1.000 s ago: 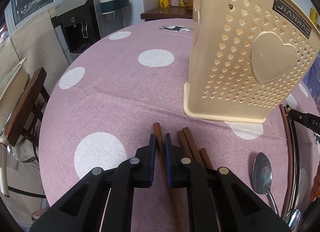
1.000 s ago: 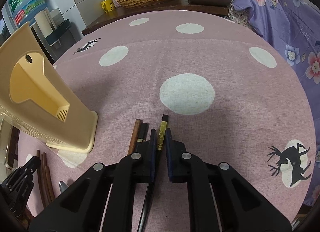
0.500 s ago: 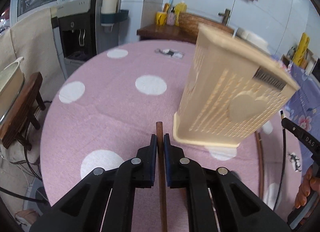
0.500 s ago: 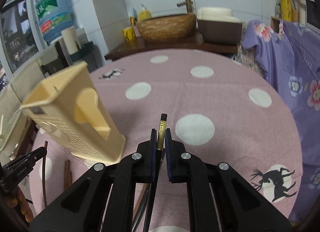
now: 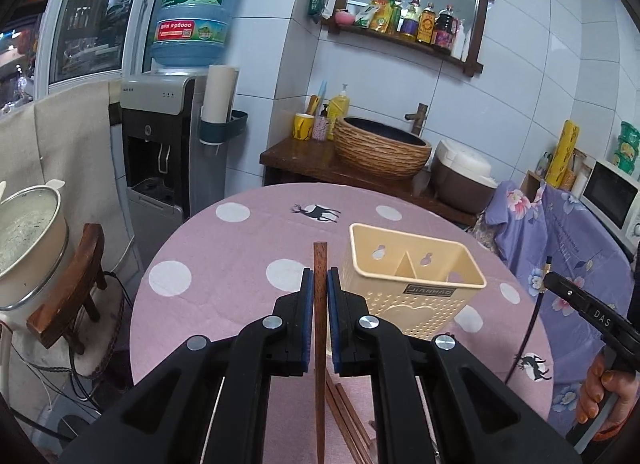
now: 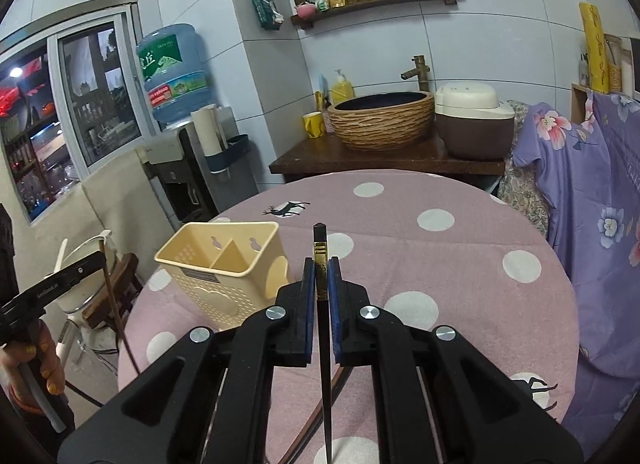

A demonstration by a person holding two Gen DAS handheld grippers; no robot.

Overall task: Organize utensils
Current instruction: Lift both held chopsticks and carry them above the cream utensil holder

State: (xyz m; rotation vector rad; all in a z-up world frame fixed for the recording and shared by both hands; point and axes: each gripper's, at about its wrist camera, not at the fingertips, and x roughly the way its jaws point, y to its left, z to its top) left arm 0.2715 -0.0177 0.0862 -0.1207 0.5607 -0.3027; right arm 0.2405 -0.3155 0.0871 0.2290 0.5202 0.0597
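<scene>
Left wrist view: the left gripper (image 5: 319,300) is clenched on a brown wooden chopstick (image 5: 319,340), raised just left of the cream utensil holder (image 5: 412,284) on the pink dotted tablecloth (image 5: 240,248).

Right wrist view: the right gripper (image 6: 320,296) grasps a black chopstick (image 6: 323,344), raised right of the holder (image 6: 224,268).

Water dispenser (image 5: 160,152), woven basin (image 6: 382,120), rice cooker (image 6: 474,124), bottle shelf (image 5: 404,38).

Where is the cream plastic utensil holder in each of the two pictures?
Left wrist view: the utensil holder stands right of centre, just beyond the left gripper.
Right wrist view: the holder stands left of centre, beside the right gripper.
Shared landmark: the woven-look basin behind the table.
</scene>
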